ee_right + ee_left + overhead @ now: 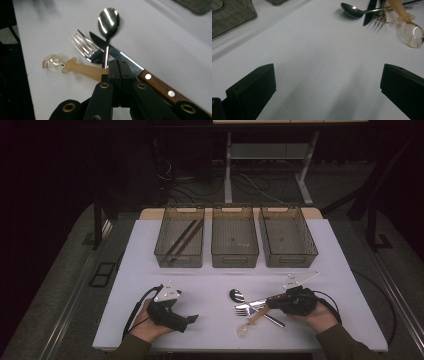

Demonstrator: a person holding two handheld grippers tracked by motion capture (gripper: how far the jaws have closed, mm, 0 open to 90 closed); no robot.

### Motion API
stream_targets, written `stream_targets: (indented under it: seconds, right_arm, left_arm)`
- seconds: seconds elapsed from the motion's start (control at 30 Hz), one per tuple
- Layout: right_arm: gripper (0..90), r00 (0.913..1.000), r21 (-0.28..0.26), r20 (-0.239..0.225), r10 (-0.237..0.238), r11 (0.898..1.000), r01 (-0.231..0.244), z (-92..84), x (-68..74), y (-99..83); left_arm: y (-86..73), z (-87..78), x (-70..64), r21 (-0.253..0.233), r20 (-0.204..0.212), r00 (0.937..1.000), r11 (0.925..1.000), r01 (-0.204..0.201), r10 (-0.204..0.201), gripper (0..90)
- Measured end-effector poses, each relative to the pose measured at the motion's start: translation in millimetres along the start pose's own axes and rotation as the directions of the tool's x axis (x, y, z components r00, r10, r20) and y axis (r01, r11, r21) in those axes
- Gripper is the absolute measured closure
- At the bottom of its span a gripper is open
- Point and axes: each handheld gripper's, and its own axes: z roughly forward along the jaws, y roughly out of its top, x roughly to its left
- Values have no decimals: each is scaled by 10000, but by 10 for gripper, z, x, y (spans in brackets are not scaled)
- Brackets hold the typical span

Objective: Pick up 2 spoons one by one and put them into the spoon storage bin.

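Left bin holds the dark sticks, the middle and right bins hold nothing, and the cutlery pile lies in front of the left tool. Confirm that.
Wrong on one count: the cutlery pile lies in front of the right tool, not the left tool, as the high view shows. The rest stands: the dark sticks are in the left bin, and the middle bin and right bin hold nothing.

We cannot tell whether the shut right gripper (121, 65) pinches anything: its jaws cover the metal spoon's (108, 18) handle, part of the plastic spoon's (75, 67) handle and the knife's (140, 71) middle. The fork's (86, 47) handle lies hidden beneath them.
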Motion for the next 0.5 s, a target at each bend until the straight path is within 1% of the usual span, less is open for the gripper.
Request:
stream_targets:
  seconds: [0.17,0.23,0.3,0.4,0.47,0.5]
  right_arm:
    - [892,9999,53,-47,-117,9999,117,5,22,-22]
    - [892,9998,-32,-77,-177,9998,176,2,28,-12]
    - [861,9996,-142,-102,-245,9996,244,-1,37,-3]
    - [796,9984,-309,-257,-510,9983,502,-1,59,21]
    - [719,9960,-352,-465,-768,9965,752,14,82,46]
    - [689,9946,-385,-492,-908,9953,890,25,99,58]
  left_arm:
    - [5,1,-7,-5,-22,10000,10000,3,-3,0]
    - [5,1,-8,2,-21,10000,10000,-8,8,0]
    - [5,0,-3,27,-16,10000,10000,-30,30,0]
    - [4,0,-3,31,-13,10000,10000,-36,36,0]
    - [5,-1,-3,33,-13,10000,10000,-40,40,0]
    - [5,0,-2,29,-14,10000,10000,-38,38,0]
